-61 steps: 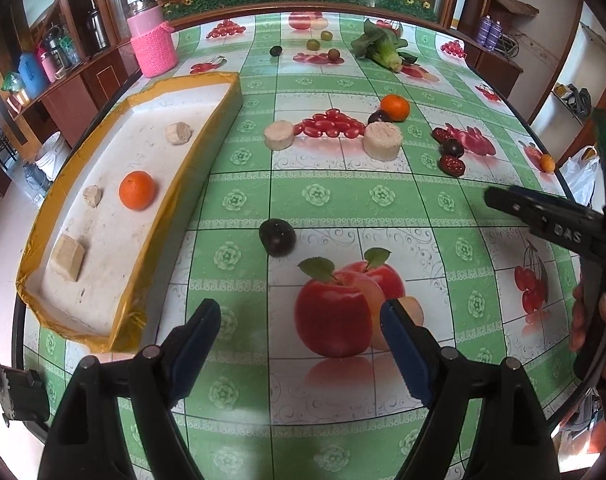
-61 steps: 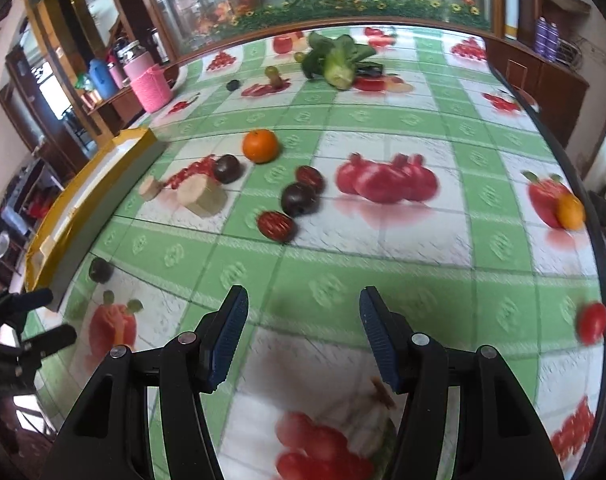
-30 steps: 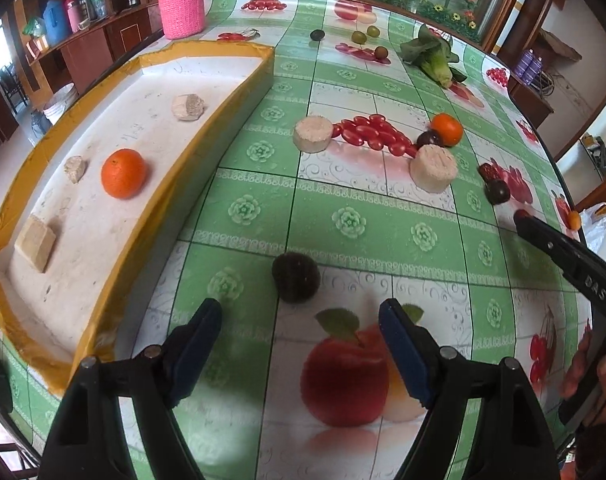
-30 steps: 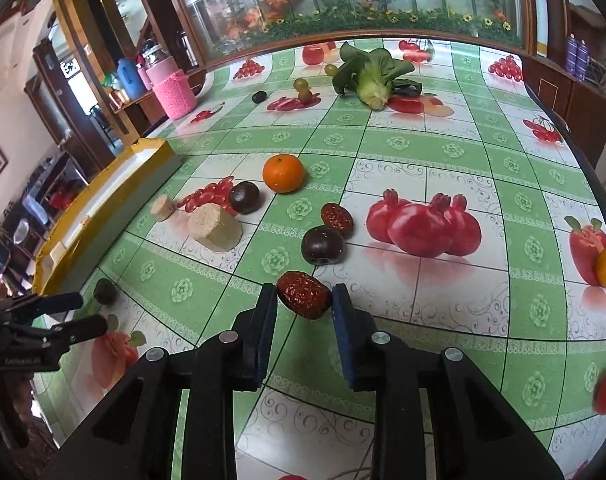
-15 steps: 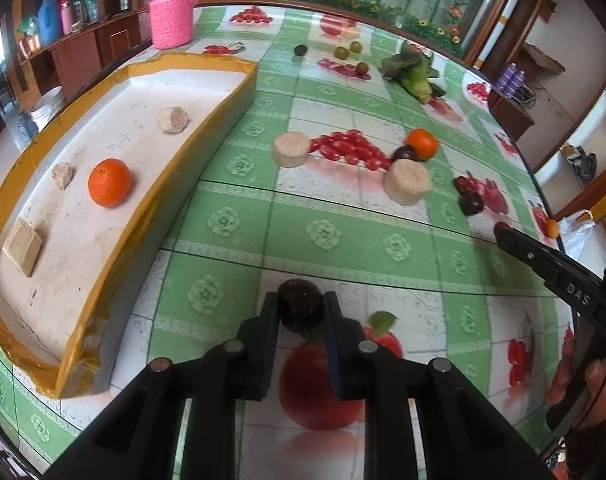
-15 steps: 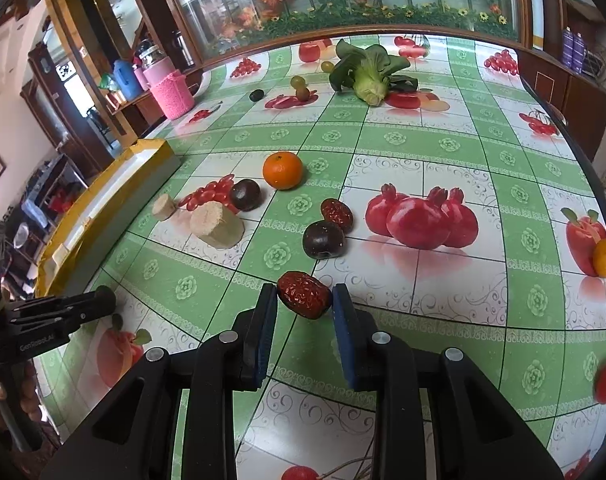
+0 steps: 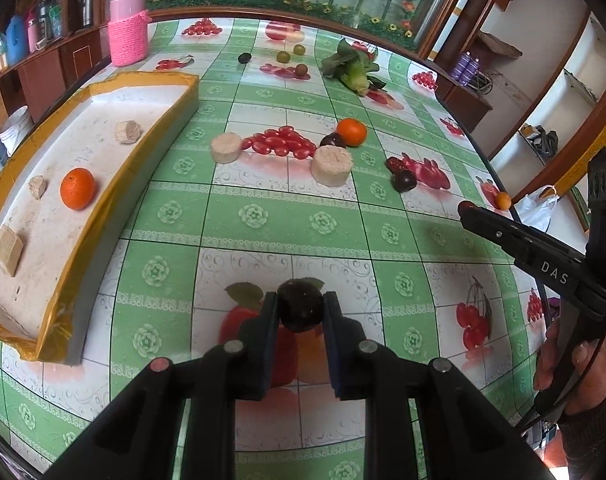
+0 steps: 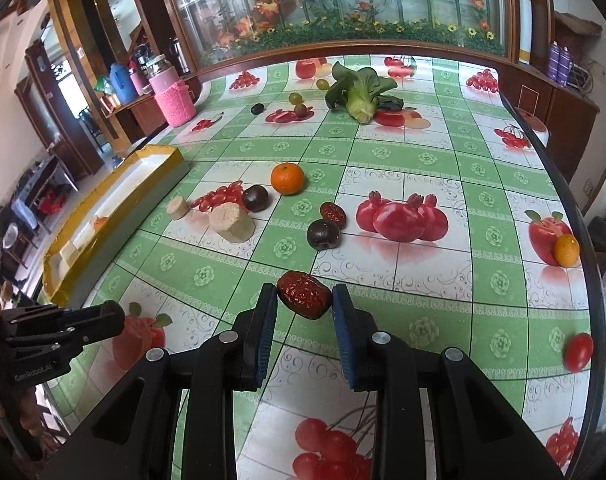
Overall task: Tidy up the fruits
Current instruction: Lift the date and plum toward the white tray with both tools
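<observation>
Between the blue pads of the left gripper (image 7: 300,312), nearest its camera, sits a dark round fruit (image 7: 300,309), pinched from both sides; the jaws stand narrow around it. Whether the fruit is clear of the tablecloth (image 7: 287,224) below cannot be told for certain from this angle.

The right gripper (image 8: 304,300) likewise clamps a wrinkled red date (image 8: 303,294) between its pads, jaws narrow, the date tilted across the gap. A hand (image 7: 575,364) grips the right gripper's handle at the right edge of the left view.

Left of the left gripper lies the yellow-rimmed tray (image 7: 83,236). Inside it: a tan block (image 7: 6,250), an orange (image 7: 77,188), and two smaller pale pieces (image 7: 37,187) (image 7: 127,132), all well apart.

Mid-table: two pale round slices (image 7: 225,148) (image 7: 331,165), a second orange (image 8: 287,178) with a dark plum (image 8: 255,198) just beside it, another dark plum (image 8: 323,234) near a second date (image 8: 333,213).

At the right edge: a small orange fruit (image 8: 566,250) and a small tomato (image 8: 579,351), well apart.

Far side: leafy greens (image 8: 359,92), a few small green and dark fruits (image 8: 295,98), and a jar in a pink knitted sleeve (image 8: 174,102).
</observation>
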`<state>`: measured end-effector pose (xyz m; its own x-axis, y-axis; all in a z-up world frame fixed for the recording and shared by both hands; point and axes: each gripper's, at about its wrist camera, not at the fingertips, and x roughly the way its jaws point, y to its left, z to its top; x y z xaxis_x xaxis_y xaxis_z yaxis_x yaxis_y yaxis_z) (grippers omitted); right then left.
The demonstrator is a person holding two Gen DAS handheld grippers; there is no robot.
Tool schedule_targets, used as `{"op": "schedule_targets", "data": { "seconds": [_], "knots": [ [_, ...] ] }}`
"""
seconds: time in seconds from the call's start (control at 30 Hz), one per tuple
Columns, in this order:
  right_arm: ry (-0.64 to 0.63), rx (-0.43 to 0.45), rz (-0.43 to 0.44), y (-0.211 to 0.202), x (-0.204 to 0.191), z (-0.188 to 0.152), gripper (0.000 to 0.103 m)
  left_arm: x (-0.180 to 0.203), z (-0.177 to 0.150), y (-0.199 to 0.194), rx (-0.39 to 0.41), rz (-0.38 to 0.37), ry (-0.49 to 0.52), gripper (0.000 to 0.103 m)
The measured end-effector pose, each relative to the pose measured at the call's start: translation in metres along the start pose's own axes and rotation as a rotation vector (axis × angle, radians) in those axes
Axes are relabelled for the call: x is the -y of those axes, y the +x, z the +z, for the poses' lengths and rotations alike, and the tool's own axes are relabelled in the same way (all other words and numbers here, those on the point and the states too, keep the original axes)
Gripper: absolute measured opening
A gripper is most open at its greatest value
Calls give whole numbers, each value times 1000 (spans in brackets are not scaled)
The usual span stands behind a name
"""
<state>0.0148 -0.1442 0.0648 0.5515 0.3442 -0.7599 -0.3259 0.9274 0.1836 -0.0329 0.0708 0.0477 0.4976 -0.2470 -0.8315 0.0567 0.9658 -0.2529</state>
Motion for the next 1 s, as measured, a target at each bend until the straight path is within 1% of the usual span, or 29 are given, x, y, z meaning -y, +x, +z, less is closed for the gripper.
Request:
{"op": "schedule_targets", "data": {
  "seconds": [0.13,0.33,0.43,0.73,1.0],
  "knots": [
    [-20,-16,-7,2,-12,-4,28,-5,-1,-8,11,-15,-2,24],
    [-46,-51,23,13,-39,-9,28,-19,-1,-22,35,-16,-12,24],
    [-79,-60,41,20,-58,-8,28,-29,0,-30,52,-11,-24,24],
    [-178,-62,75,36,-117,6,28,-72,4,-49,103,35,-70,24],
    [-280,-52,109,54,-173,30,28,-128,13,-57,128,103,-137,24]
  ]
}}
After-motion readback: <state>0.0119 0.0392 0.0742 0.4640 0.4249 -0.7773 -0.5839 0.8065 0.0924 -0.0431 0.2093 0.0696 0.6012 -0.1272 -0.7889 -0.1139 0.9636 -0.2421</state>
